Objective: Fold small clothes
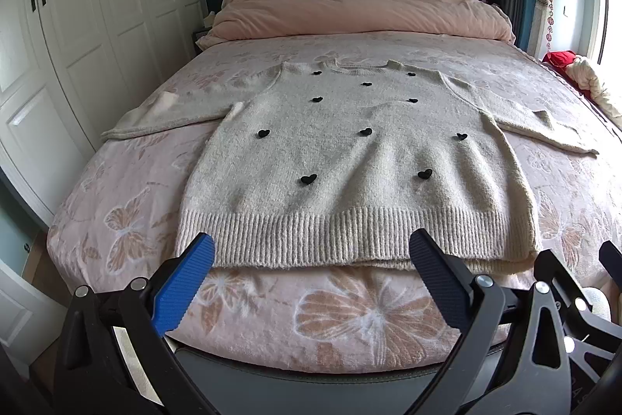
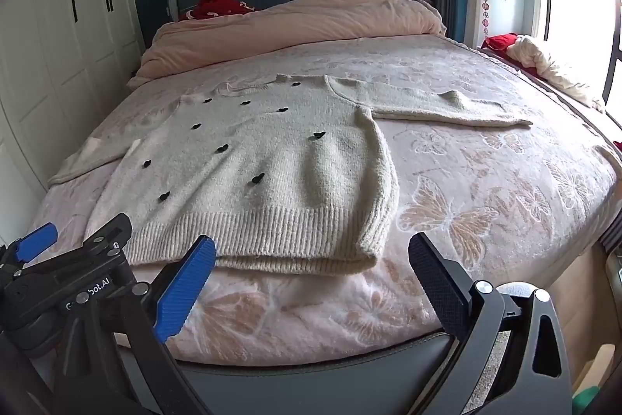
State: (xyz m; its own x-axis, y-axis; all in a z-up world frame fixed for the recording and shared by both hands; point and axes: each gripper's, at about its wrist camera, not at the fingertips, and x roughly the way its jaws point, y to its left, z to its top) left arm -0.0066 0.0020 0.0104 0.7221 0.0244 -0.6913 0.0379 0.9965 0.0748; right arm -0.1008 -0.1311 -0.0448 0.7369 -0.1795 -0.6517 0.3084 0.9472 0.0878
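Nearest the cameras, the left gripper (image 1: pixel 311 251) and the right gripper (image 2: pixel 311 253) hover with jaws spread wide and nothing between them, just short of the ribbed hem of a cream knitted sweater (image 1: pixel 350 158) studded with small black hearts, which lies face up and flat on the butterfly-print blanket (image 1: pixel 350 317), both sleeves stretched out sideways. No fold appears made, so by this view every fold is left to do. Farther off lie a pink duvet (image 1: pixel 361 10) and white wardrobe doors (image 1: pixel 97 6) bearing red double-happiness characters; partial lettering ending "bot.AI" shows on the left gripper's body in the right wrist view.
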